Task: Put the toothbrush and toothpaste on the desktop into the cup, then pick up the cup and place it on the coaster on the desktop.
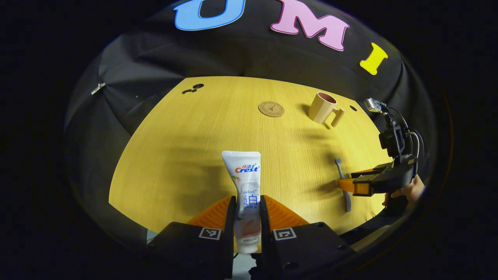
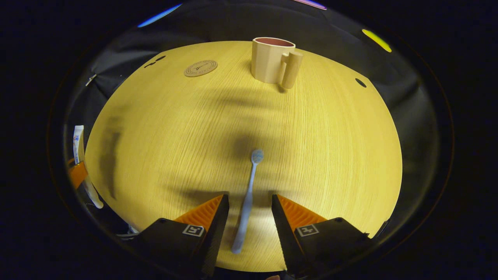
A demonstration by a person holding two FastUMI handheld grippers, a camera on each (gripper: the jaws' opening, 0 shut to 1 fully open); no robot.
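Now left gripper (image 1: 248,204) clamps toothpaste (image 1: 245,182).

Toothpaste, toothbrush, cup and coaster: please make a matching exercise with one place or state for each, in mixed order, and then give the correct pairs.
Things:
1. toothpaste
2. toothbrush
3. cup
4. coaster

States:
A. flat round disc with nothing on it
B. lies on the desktop between open fingers of the right gripper
C. stands upright, nothing visible inside
D. clamped by the left gripper

Pairs: 1-D, 2-B, 3-C, 4-A
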